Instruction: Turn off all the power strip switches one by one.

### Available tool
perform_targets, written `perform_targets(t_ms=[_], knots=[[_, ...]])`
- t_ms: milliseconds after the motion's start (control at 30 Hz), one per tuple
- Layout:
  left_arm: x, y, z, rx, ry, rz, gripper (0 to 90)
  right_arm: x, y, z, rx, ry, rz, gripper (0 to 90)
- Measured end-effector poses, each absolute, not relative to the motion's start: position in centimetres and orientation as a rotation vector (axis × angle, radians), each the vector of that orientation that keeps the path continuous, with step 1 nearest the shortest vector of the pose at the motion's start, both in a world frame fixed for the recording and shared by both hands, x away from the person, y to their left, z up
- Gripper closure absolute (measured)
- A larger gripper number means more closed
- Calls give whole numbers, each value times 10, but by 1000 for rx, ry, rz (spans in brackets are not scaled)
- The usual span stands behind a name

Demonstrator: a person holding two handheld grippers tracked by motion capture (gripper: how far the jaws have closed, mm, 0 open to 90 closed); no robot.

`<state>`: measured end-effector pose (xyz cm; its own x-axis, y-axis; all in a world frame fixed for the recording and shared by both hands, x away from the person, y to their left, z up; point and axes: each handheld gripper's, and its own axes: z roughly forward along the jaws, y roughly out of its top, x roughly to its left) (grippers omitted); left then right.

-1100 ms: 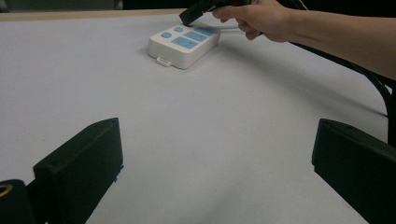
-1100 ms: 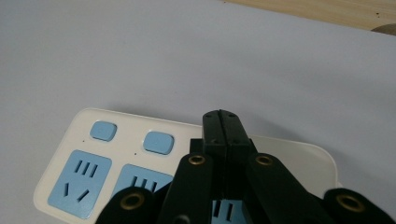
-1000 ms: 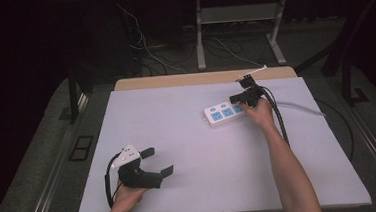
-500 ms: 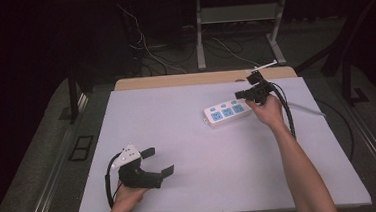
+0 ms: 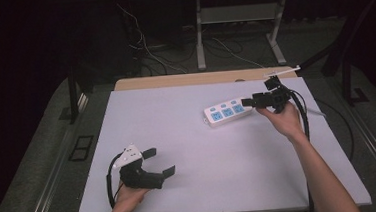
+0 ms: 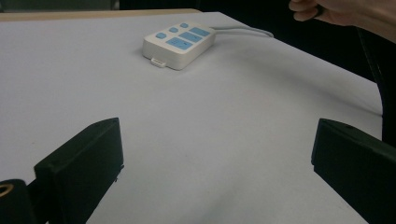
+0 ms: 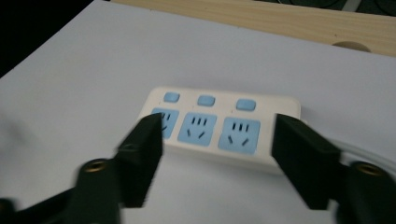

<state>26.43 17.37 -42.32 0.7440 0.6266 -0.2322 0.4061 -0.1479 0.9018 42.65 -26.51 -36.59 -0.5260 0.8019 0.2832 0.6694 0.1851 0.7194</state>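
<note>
Right hand-held gripper (image 5: 250, 101) w/ jaws spread, nothing between them. They've just been opening, and compared w/ a sec ago it's backed off the power strip (image 5: 228, 111) toward 3 o'clock and lifted a bit. We reckon that means the strip has just been let go and this bit of the job is prob done.

Strip lies flat on the desk (image 5: 192, 196) around 1 o'clock from centre, its white cord (image 6: 243, 31) trailing off toward the right edge. In the right gripper view the strip (image 7: 219, 128) sits just past the jaw tips, all three sockets empty.

Left hand-held gripper (image 5: 155, 162) is spread too, holding nothing, parked near 7 o'clock, well apart from the strip. Hasn't budged.

No containers on the desk afaict.
</note>
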Motion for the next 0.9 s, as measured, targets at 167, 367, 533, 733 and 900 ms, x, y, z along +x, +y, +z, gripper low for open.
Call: perform_targets(t_ms=[167, 367, 533, 733, 900], knots=[[264, 173, -423, 1775, 815, 232, 4, 391, -269, -367, 1399, 2250, 1266, 2], [263, 172, -422, 1774, 819, 226, 4, 350, -279, -373, 1363, 2255, 1340, 3], [262, 172, -422, 1774, 824, 222, 4, 321, -286, -383, 1355, 2244, 1391, 3], [263, 172, -423, 1789, 830, 216, 1, 291, -292, -400, 1348, 2252, 1410, 3], [263, 172, -424, 1796, 830, 213, 1, 269, -295, -415, 1371, 2271, 1402, 3]])
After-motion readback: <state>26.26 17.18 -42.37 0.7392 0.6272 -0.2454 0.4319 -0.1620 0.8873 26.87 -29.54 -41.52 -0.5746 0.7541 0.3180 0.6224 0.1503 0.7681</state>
